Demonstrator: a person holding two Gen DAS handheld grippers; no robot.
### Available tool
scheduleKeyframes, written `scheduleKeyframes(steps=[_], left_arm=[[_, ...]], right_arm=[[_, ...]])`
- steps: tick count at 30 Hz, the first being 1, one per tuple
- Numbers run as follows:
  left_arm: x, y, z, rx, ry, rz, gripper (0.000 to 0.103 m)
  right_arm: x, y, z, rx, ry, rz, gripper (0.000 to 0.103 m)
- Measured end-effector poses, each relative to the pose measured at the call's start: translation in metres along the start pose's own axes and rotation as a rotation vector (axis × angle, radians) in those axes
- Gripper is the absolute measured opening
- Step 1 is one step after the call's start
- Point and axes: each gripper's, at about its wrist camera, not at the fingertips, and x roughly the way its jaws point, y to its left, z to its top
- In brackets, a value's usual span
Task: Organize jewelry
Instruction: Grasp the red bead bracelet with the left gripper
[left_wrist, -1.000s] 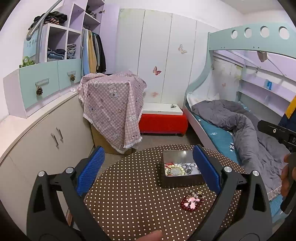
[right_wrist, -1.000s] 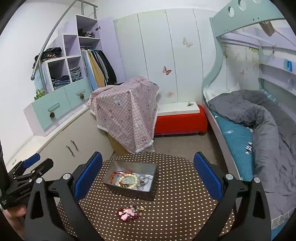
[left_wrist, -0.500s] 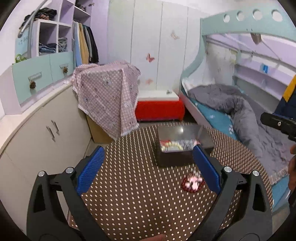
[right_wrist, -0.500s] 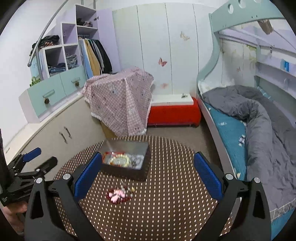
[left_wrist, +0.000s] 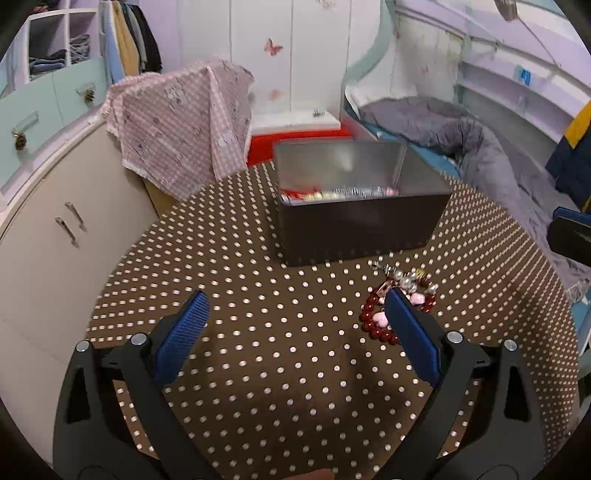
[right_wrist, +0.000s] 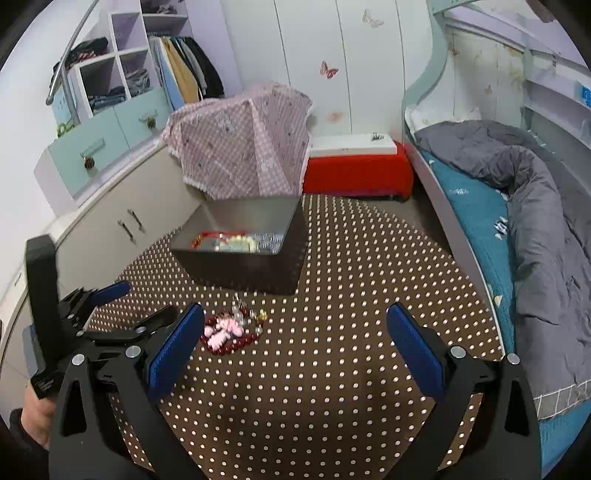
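Note:
A dark metal box (left_wrist: 360, 225) (right_wrist: 243, 264) holding beads and chains stands at the far side of a round table with a brown dotted cloth (left_wrist: 266, 332) (right_wrist: 332, 332). A red bead bracelet with pink hearts and small charms (left_wrist: 400, 299) (right_wrist: 231, 330) lies on the cloth in front of the box. My left gripper (left_wrist: 295, 328) is open low over the table, its right finger just beside the bracelet. My right gripper (right_wrist: 295, 341) is open too, with the bracelet near its left finger. The left gripper (right_wrist: 110, 314) also shows at the left of the right wrist view.
A pink checked cloth (right_wrist: 243, 144) drapes a piece of furniture behind the table. Beige cabinets (left_wrist: 55, 221) run along the left. A bed with a grey duvet (right_wrist: 535, 206) lies to the right, and a red bench (right_wrist: 354, 170) sits by the wardrobe.
Both grippers have dropped and moved forward toward the table, so the box and bracelet look much closer. Both stay open. The bracelet and box have not moved.

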Motion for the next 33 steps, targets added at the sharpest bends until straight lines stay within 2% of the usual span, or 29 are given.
scheduleKeyframes(steps=[10, 11, 16, 17, 19, 21, 22, 28, 33], left_arm=[[0.036, -0.009, -0.003, 0.068, 0.092, -0.027, 0.082], [0.037, -0.009, -0.003, 0.073, 0.099, -0.039, 0.077], [0.038, -0.016, -0.005, 0.106, 0.101, -0.070, 0.069], [0.037, -0.016, -0.005, 0.101, 0.102, -0.083, 0.064], [0.034, -0.021, -0.005, 0.115, 0.101, -0.115, 0.047], [0.032, -0.026, -0.004, 0.136, 0.105, -0.144, 0.016], [0.031, -0.028, -0.004, 0.141, 0.108, -0.166, 0.008], [0.009, -0.013, 0.000, 0.025, 0.030, -0.254, 0.007], [-0.021, -0.011, 0.009, 0.032, -0.056, -0.273, 0.007]], right_arm=[[0.014, -0.009, -0.004, 0.024, 0.038, 0.003, 0.095], [0.015, -0.010, -0.005, 0.025, 0.042, 0.001, 0.095], [0.020, -0.009, -0.006, 0.026, 0.052, 0.001, 0.095], [0.021, -0.009, -0.006, 0.026, 0.054, 0.003, 0.095], [0.025, -0.008, -0.005, 0.022, 0.060, 0.004, 0.095], [0.027, -0.006, -0.006, 0.017, 0.064, 0.007, 0.095], [0.028, -0.005, -0.007, 0.015, 0.066, 0.010, 0.095], [0.029, -0.003, -0.009, 0.015, 0.072, 0.014, 0.095], [0.028, -0.001, -0.012, 0.012, 0.075, 0.020, 0.095]])
